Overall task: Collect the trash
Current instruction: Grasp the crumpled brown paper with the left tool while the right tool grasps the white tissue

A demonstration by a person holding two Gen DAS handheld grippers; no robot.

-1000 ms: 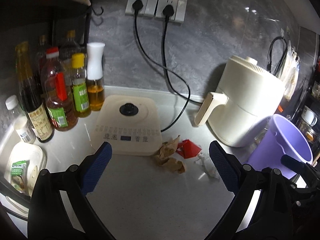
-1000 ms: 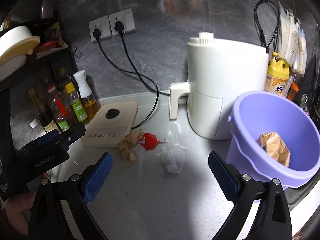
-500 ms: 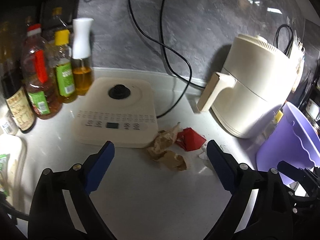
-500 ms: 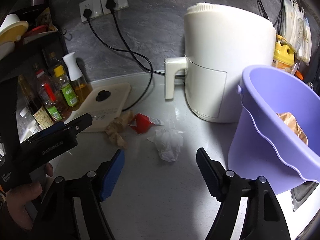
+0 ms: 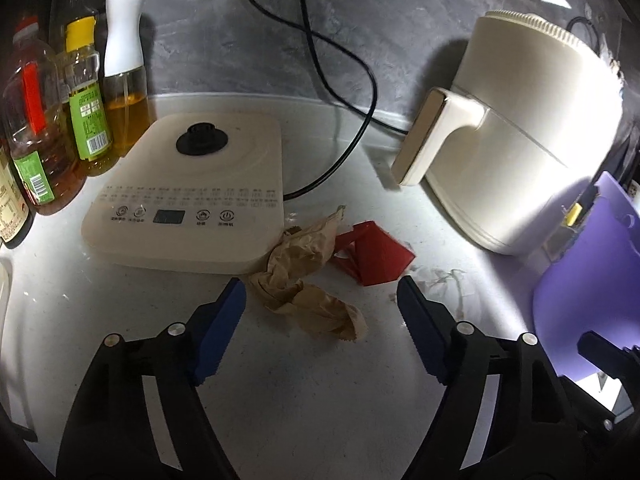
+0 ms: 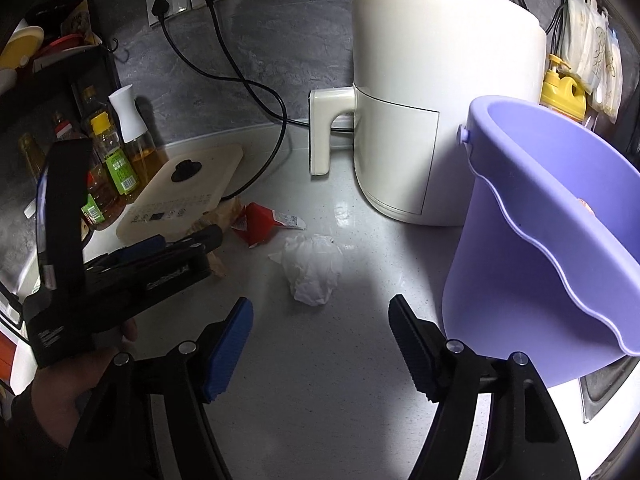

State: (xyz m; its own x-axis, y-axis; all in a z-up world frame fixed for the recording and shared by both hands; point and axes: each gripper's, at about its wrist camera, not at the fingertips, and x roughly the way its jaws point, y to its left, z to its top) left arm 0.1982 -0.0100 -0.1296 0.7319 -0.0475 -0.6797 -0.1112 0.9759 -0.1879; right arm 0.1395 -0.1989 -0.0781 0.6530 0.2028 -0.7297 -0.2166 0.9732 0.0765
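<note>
Our left gripper has just been narrowing, jaws still apart around the crumpled brown paper. Our right gripper, barely narrower, gapes before the white tissue; purple bucket beside.

Home kitchen: air fryer, oil bottles, countertop.

The pale speckled table meets a grey stone wall. On it, from the left: oil bottles, a flat cream induction cooker, crumpled brown paper touching the cooker's front corner, a red wrapper just beside the paper, a white tissue wad nearer the front, a cream air fryer, and a purple bucket at the right
</note>
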